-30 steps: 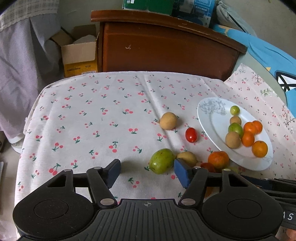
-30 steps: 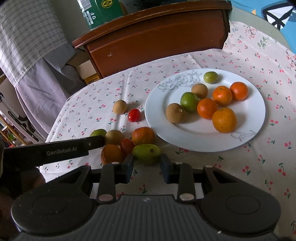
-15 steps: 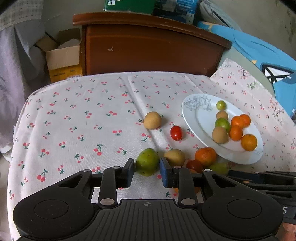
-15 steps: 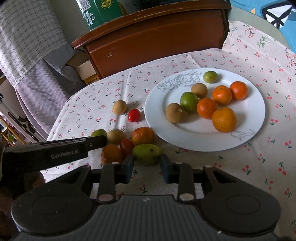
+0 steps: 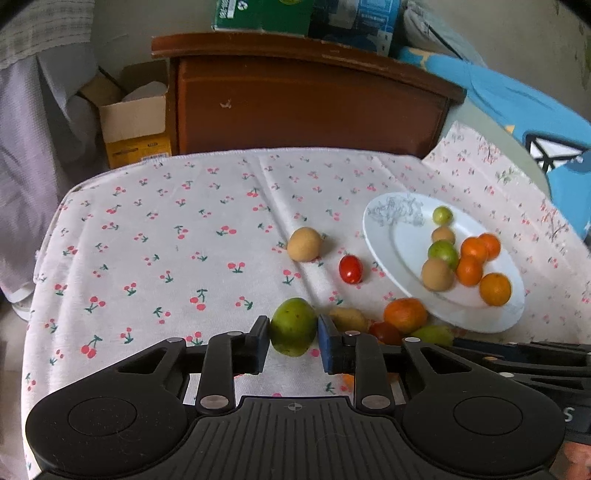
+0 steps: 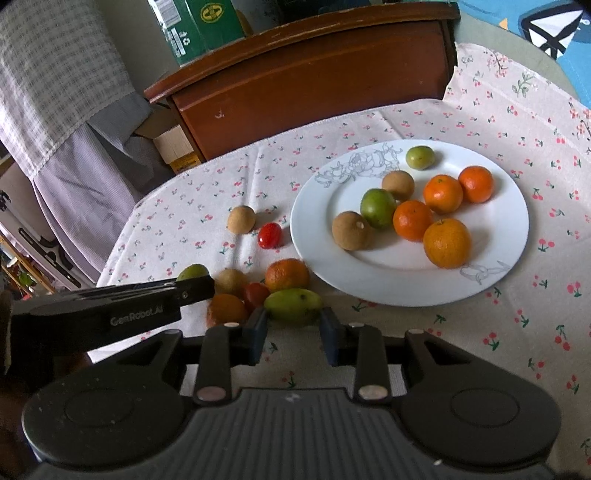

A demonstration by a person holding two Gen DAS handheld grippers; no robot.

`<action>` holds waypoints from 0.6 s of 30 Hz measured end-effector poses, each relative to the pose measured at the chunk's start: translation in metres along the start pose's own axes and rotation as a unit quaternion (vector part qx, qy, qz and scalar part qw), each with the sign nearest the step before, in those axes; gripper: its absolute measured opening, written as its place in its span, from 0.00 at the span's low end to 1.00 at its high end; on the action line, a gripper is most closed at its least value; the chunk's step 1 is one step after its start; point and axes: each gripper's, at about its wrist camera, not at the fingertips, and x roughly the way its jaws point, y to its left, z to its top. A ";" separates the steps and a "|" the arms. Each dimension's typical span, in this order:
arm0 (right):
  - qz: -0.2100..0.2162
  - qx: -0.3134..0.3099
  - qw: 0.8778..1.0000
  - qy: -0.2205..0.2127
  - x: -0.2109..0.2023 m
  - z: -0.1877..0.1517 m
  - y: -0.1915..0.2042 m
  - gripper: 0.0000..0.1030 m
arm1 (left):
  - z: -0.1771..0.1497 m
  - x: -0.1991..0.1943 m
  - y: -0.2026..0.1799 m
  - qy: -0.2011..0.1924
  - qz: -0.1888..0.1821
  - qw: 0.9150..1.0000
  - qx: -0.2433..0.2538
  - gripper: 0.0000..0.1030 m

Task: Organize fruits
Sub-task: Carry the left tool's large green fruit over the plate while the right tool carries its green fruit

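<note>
My left gripper (image 5: 293,339) is shut on a round green fruit (image 5: 294,325) that rests on the cherry-print cloth. The jaws of my right gripper (image 6: 293,326) are closing on an oblong green fruit (image 6: 293,305), with both pads against its ends. Between them lie an orange (image 6: 287,275), a second orange (image 6: 227,308), a red tomato (image 6: 256,293) and a brown fruit (image 6: 231,281). Farther back sit another brown fruit (image 5: 304,244) and a cherry tomato (image 5: 350,269). The white plate (image 6: 406,291) holds several oranges, green fruits and brown fruits.
A brown wooden headboard (image 5: 306,99) stands behind the table's far edge, with a cardboard box (image 5: 135,122) to its left. Green cartons (image 5: 262,14) sit on top. The cloth's left half (image 5: 147,258) carries no fruit. Blue fabric (image 5: 517,110) lies at the right.
The left jaws went from wide open to shut on the round green fruit, and that gripper shifted slightly. The right gripper kept still around the oblong green fruit.
</note>
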 end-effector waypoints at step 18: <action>0.011 0.024 1.000 -0.002 -0.005 0.001 -0.009 0.39 | 0.006 -0.026 0.000 -0.012 0.004 1.000 -0.025 0.24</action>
